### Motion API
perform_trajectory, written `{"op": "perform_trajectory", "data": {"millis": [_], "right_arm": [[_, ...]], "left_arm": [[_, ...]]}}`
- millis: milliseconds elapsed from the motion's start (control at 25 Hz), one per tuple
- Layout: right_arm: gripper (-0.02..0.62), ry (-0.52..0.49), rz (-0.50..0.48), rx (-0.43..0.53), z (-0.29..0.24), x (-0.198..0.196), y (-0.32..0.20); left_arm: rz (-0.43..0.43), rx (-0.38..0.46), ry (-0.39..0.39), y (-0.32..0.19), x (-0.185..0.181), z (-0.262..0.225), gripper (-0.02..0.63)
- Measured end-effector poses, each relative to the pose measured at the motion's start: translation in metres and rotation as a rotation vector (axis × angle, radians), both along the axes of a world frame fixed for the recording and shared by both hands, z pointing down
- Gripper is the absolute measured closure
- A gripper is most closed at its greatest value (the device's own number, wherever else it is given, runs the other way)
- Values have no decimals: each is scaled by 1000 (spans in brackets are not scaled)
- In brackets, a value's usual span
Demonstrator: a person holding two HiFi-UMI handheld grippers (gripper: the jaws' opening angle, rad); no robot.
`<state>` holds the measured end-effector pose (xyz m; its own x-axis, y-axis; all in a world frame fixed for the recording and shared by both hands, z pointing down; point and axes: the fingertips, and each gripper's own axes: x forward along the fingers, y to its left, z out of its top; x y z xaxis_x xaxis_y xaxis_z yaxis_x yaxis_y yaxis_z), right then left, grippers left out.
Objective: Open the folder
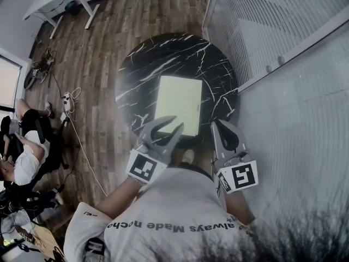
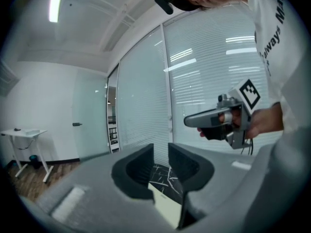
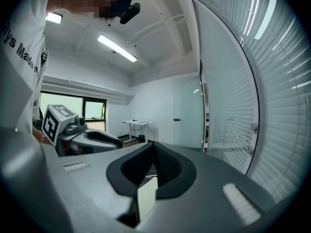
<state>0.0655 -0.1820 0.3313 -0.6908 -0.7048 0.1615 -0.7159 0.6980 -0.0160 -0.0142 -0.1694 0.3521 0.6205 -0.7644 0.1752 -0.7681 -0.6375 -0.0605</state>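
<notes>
the folder [image 1: 179,103] lies flat, pale yellow-green, on the round black marble table [image 1: 147,64], nearer my side than the far rim, its long sides running away from me. my left gripper [image 1: 178,121] reaches in at the folder's near left corner with its jaws spread apart. in the left gripper view a strip of the folder and the veined tabletop show through the gap, and nothing is pinched between the pads. whether the tips touch the cover i cannot tell. my right gripper [image 1: 221,123] sits just beside the folder's near right corner, over the table's edge, jaws pressed together at the tips. in the right gripper view only a sliver of pale folder shows below where they meet, and it grips nothing. further out, a wood plank floor [image 1: 103,42] surrounds the table, a glass wall with blinds [image 1: 272,31] runs along the right, a white desk [image 1: 52,1] stands in the far corner, and a person [image 1: 24,157] sits at the left near a cable [image 1: 82,141] trailing across the floor.
</notes>
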Motion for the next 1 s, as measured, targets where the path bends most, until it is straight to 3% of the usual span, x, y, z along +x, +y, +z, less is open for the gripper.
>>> {"op": "perform_trajectory", "data": {"millis": [640,1000], "right_arm": [[597,69,46,-135,95,11,0],[597,111,88,-205,151,20,3]], "left_arm": [[93,-158,-197,16,16,119,422],[132,-211,-400,25,19,205,405]]}}
